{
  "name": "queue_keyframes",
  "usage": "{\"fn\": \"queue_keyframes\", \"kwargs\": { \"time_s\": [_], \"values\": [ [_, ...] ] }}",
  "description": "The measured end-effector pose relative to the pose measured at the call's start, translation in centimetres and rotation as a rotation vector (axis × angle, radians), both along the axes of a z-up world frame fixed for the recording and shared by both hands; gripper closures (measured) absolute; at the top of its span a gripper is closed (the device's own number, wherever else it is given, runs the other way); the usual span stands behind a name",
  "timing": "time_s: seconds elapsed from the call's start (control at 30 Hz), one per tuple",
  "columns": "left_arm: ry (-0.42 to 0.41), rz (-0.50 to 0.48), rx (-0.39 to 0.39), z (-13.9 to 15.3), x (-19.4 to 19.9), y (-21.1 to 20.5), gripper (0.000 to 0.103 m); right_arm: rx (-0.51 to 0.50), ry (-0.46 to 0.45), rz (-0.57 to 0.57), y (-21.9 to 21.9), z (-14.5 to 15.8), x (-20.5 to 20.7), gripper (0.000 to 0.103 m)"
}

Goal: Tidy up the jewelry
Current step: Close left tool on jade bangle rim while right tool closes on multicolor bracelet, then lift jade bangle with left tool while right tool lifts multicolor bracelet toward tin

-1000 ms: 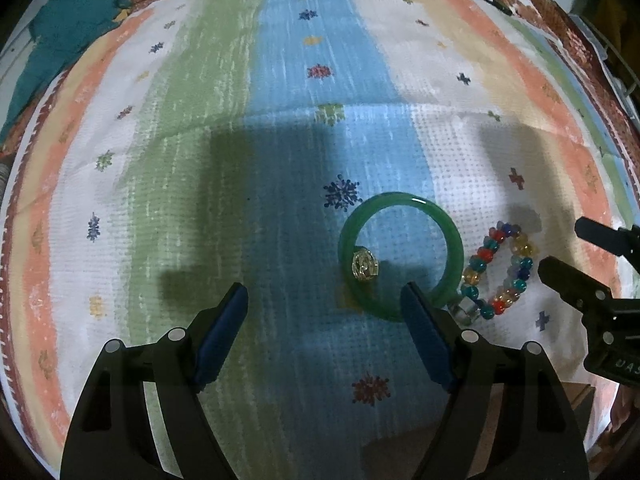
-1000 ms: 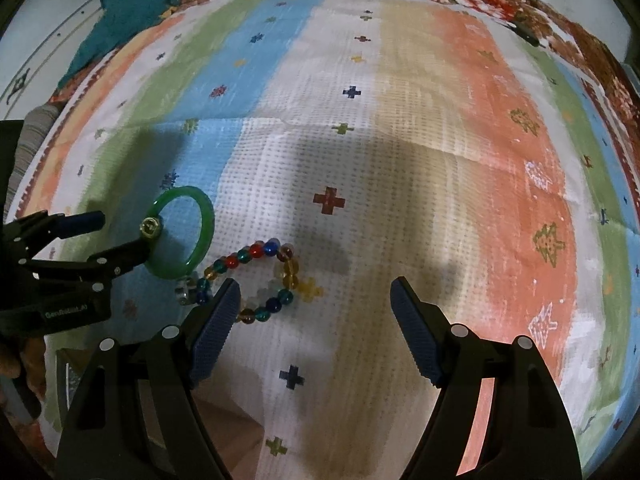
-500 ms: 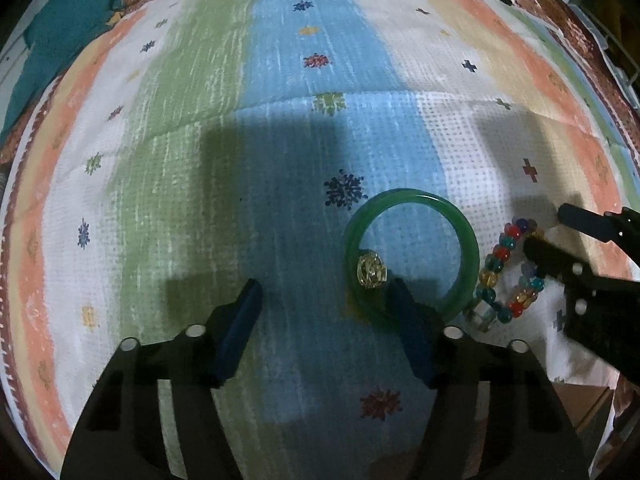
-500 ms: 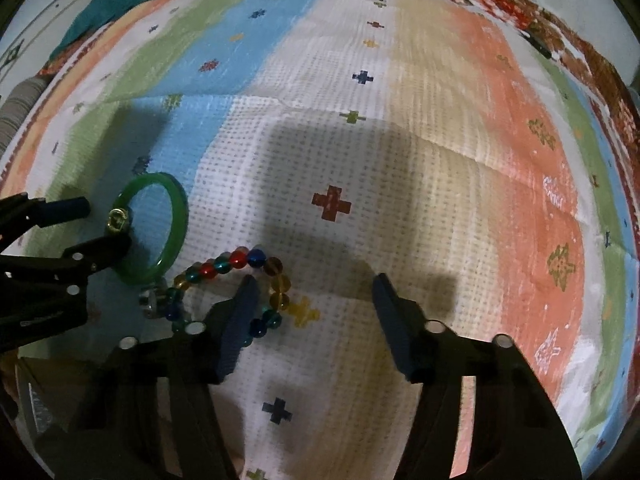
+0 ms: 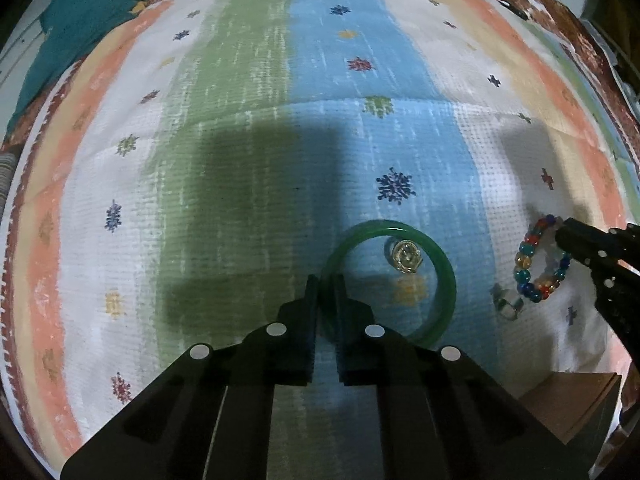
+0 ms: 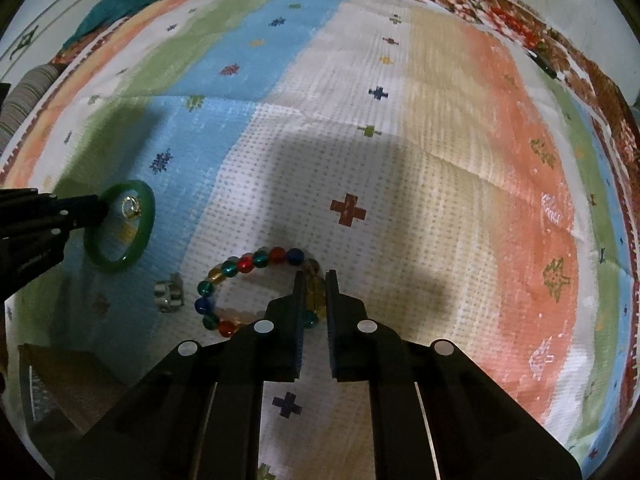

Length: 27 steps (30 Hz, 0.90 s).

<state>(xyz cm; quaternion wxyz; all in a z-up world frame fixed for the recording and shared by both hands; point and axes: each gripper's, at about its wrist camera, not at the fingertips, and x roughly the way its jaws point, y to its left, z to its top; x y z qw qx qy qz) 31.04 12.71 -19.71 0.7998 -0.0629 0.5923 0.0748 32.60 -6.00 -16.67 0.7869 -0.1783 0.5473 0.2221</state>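
Jewelry is lying flat on the striped cloth [image 5: 248, 128]: my left gripper [image 5: 325, 284] is clenching the green bangle [image 5: 448, 280] at its near rim, my right gripper [image 6: 311, 280] clamping the beaded bracelet [image 6: 240, 266], both pieces stretching away ahead

Dim, warm light from overhead on my feeds. Big soft shadows of both rigs fall across the striped cloth [image 5: 248, 184] mid-frame. Heavy fisheye bend w/ black vignette at corners. Centre fairly sharp; edges smeared, noisy. No glare I can see.
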Motion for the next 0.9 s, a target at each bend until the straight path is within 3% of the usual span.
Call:
{"fn": "queue_keyframes", "kwargs": {
  "time_s": [0.9],
  "values": [
    [-0.118, -0.008, 0.017, 6.1, -2.5, -1.3, 0.096, 0.078, -0.103, -0.015, -1.5, 4.9, -2.5, 0.093]
  ]
}}
